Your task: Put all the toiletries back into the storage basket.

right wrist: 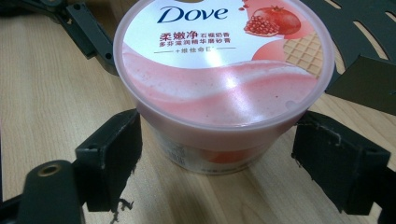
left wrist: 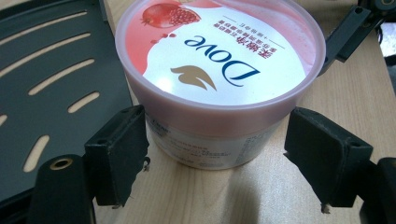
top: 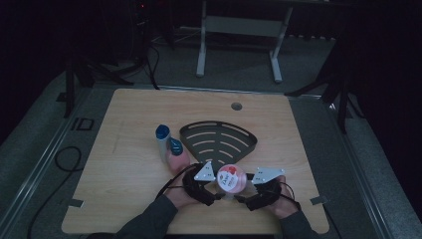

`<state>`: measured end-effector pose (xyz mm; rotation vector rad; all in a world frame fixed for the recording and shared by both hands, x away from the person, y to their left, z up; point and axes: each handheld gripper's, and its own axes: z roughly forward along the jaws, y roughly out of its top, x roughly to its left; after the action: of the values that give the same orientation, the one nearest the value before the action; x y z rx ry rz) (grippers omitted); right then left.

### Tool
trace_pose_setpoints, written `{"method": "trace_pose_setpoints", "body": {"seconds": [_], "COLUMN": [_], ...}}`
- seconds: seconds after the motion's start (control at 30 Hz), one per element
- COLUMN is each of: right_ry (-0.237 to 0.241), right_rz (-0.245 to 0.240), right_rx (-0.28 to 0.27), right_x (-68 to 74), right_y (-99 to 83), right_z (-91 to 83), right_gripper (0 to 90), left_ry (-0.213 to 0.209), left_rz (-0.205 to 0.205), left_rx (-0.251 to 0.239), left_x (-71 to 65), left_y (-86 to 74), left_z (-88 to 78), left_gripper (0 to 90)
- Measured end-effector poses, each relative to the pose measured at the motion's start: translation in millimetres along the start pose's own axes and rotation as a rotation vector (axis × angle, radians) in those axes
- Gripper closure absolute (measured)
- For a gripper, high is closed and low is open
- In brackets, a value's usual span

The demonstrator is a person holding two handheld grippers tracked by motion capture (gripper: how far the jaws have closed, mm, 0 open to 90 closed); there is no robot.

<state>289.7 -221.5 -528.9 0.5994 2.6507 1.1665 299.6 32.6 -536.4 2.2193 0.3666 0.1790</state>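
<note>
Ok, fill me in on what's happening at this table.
A person holds a gripper in each hand, and both face a pink tub standing on the table. The left gripper and right gripper have their jaws open on either side of the tub, and no pad presses on it. Just behind the tub lies a black slotted tray, with a blue-capped bottle to its left.

right hand-held gripper (right wrist: 215,158): jaws apart | Dove tub (right wrist: 224,70): upright between them, on table (right wrist: 46,93)
</note>
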Motion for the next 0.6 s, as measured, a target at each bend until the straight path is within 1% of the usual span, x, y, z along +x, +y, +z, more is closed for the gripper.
{"method": "trace_pose_setpoints", "body": {"seconds": [0.33,0.6], "right_ry": [0.006,0.007], "right_rz": [-0.009,-0.003], "right_rx": [0.018,0.023], "right_x": [-0.9,-1.4], "right_y": [2.1,3.0], "right_z": [-0.6,-0.9], "right_gripper": [15.8,15.7], "left_ry": [0.000,-0.007], "left_rz": [0.008,0.000], "left_rx": [0.020,0.028], "left_x": [-0.1,0.7], "left_y": [2.7,4.5], "left_z": [-0.1,0.2], "left_gripper": [20.2,20.2]}}
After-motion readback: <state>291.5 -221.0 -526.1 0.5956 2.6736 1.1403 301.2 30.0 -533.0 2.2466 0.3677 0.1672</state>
